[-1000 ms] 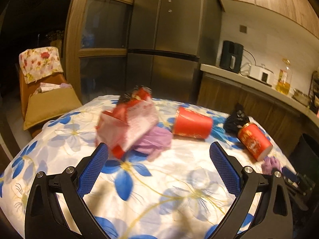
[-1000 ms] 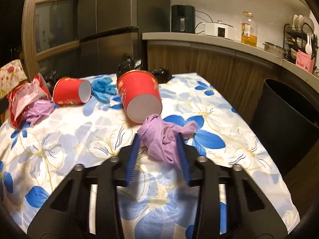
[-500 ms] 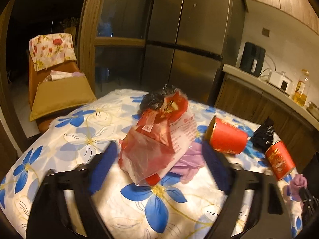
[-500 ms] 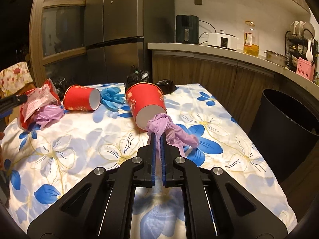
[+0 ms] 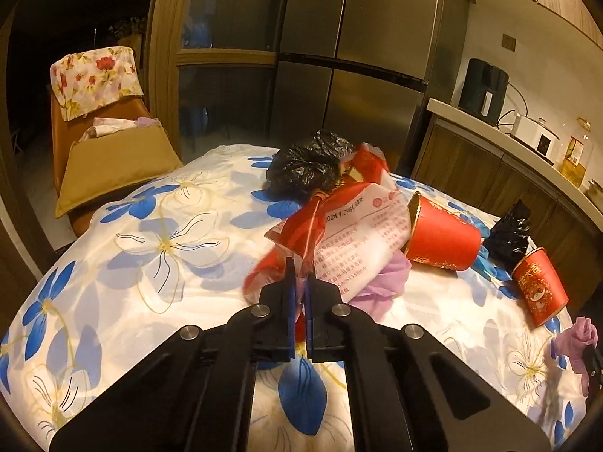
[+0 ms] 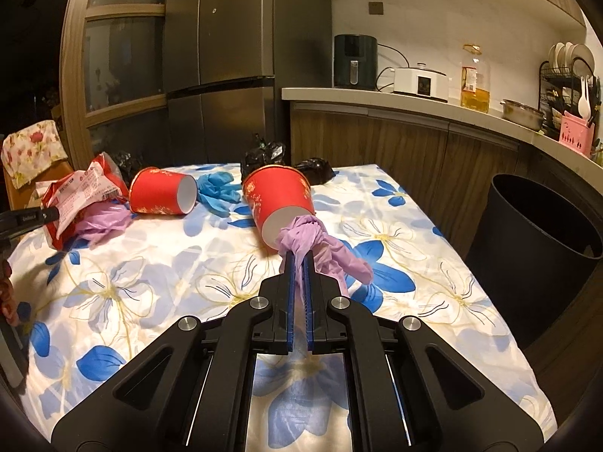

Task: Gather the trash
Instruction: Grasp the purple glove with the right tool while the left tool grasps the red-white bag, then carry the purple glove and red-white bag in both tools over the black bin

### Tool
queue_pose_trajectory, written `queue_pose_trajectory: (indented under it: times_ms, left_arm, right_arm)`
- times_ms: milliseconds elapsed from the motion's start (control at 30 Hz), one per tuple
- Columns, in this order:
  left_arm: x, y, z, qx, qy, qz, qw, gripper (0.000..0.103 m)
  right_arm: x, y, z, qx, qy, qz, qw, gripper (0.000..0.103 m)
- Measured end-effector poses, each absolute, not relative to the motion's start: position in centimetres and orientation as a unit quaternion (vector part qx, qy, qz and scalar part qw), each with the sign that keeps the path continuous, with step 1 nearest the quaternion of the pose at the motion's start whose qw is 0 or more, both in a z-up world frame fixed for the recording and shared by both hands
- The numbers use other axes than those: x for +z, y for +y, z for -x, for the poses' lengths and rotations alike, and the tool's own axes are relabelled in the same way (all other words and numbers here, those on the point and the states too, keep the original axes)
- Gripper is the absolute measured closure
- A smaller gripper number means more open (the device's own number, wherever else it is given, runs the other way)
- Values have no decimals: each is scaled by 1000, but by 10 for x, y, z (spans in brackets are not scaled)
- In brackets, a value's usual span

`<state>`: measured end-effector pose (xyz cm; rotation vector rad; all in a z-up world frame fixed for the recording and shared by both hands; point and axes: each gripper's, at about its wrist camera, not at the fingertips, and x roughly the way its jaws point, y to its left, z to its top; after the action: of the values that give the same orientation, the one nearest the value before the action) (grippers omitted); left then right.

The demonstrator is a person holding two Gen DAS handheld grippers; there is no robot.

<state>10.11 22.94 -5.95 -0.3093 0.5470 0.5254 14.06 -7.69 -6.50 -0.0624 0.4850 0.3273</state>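
Observation:
My left gripper (image 5: 298, 277) is shut on a red and white plastic wrapper (image 5: 354, 226), which lies over a purple glove (image 5: 384, 282) on the flowered tablecloth (image 5: 150, 256). My right gripper (image 6: 299, 260) is shut on another purple glove (image 6: 320, 241), held just in front of a tipped red paper cup (image 6: 279, 199). A second red cup (image 6: 162, 196), a blue glove (image 6: 218, 188) and the wrapper (image 6: 79, 196) lie at the far left in the right wrist view. Black crumpled bags (image 5: 305, 165) lie at the back.
A black trash bin (image 6: 535, 248) stands on the floor right of the table. A counter (image 6: 414, 101) with appliances runs behind. A fridge (image 5: 358, 56) and a chair with a cushion (image 5: 105, 162) stand beyond the table's far side.
My left gripper moved in and shut on the wrapper. My right gripper shut on the purple glove and has lifted it slightly.

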Motion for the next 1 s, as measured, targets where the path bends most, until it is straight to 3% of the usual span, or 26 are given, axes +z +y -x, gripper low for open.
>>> queue_pose_trajectory:
  times_ms: [467,1000]
  left_arm:
    - [-24,182,-43,238,209,151,936,101]
    - [-17,84,-68,136,216,107,961,101]
  right_arm:
    - [-42,-93,-112,174,212,15,961,100]
    - [-22,-143,-96,153,188,-3,970,100]
